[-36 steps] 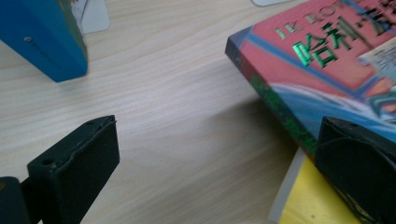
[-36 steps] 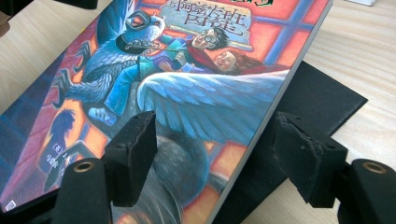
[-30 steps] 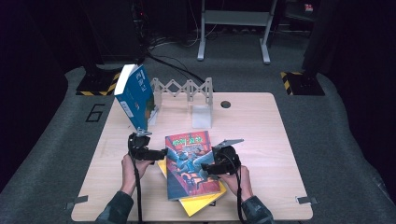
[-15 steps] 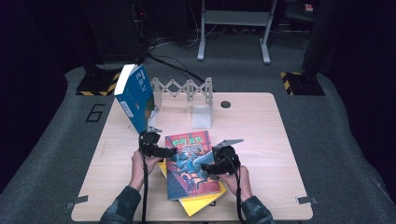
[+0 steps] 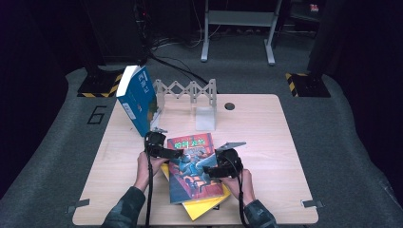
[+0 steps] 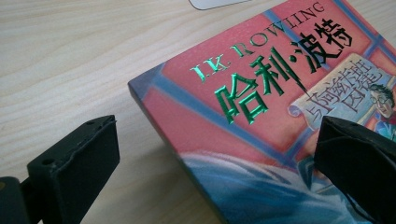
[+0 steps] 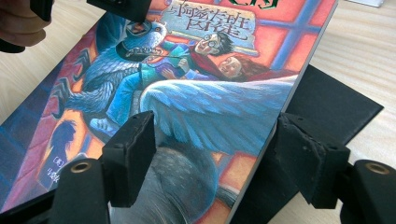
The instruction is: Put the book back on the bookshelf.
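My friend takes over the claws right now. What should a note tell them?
Left claw: open, straddling the spine-side top corner of the red-and-blue illustrated paperback book, not gripping.
Right claw: jaws either side of that book's page edge; I cannot tell if they press.
The book lies flat on a yellow book on the wooden table.
Done: a blue hardback book leans by the grey metal accordion rack.
Left: probably lift the paperback and stand it there too.

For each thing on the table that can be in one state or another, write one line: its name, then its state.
Red-covered book: closed, flat atop the stack.
Yellow book: flat beneath it.
Blue book: closed, standing tilted against the rack.
Folding rack: stretched out, upright.
Left gripper: open, straddling the red-covered book's corner.
Right gripper: open, straddling its edge.
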Demonstrator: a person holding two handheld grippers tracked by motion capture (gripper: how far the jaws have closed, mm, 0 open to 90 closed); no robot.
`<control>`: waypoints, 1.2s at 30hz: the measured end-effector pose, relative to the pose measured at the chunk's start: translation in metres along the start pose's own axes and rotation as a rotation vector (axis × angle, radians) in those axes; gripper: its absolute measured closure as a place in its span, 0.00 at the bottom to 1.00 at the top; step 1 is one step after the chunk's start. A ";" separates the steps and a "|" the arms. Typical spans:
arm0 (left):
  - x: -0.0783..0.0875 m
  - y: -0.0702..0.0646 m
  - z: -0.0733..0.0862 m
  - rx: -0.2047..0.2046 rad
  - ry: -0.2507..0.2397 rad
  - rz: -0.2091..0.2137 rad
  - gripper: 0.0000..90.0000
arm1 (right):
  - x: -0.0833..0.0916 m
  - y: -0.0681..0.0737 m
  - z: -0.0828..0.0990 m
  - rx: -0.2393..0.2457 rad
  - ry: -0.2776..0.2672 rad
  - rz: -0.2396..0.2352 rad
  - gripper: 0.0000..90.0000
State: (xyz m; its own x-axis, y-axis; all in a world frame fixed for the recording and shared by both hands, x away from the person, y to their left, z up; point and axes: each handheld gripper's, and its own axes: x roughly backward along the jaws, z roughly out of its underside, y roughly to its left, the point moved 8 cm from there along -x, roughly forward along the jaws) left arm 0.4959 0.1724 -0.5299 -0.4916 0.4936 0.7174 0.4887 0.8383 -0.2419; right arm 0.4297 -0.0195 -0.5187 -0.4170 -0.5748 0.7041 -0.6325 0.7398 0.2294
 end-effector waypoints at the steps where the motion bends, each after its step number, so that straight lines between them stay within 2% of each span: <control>1: 0.000 0.000 0.000 0.004 0.002 0.009 0.00 | -0.001 0.000 -0.001 0.005 0.000 0.000 0.32; 4: 0.000 0.001 0.001 0.025 0.003 0.024 0.00 | -0.003 0.003 -0.002 0.015 -0.001 0.003 0.32; 11: -0.002 0.002 0.001 0.039 -0.001 0.040 0.00 | -0.005 0.006 -0.004 0.018 0.001 -0.001 0.32; 12: -0.002 0.002 0.001 0.046 -0.002 0.041 0.00 | -0.006 0.006 -0.005 0.032 -0.002 0.001 0.32; 18: -0.003 0.005 0.002 0.071 -0.005 0.060 0.00 | -0.007 0.008 -0.005 0.016 0.008 -0.005 0.32; 21: -0.003 0.006 0.002 0.070 -0.004 0.061 0.00 | -0.008 0.008 -0.006 0.027 0.002 -0.003 0.32; 23: -0.003 0.006 0.002 0.085 -0.002 0.064 0.00 | -0.008 0.009 -0.006 0.022 0.002 -0.004 0.32; 26: -0.003 0.008 0.001 0.080 0.005 0.061 0.00 | -0.009 0.010 -0.006 0.028 0.007 -0.005 0.31; 30: -0.004 0.011 0.001 0.097 0.008 0.082 0.00 | -0.010 0.010 -0.006 0.017 0.012 -0.018 0.31; 31: -0.005 0.010 0.001 0.114 0.001 0.089 0.00 | -0.011 0.010 -0.007 0.017 0.009 -0.021 0.32; 36: -0.006 0.011 0.000 0.114 0.009 0.096 0.00 | -0.012 0.009 -0.008 0.023 0.015 -0.025 0.31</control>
State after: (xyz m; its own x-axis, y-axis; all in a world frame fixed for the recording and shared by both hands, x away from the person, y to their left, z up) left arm 0.5046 0.1789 -0.5373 -0.4396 0.5714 0.6930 0.4483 0.8082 -0.3820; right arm 0.4341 -0.0030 -0.5195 -0.3911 -0.5876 0.7084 -0.6573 0.7171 0.2320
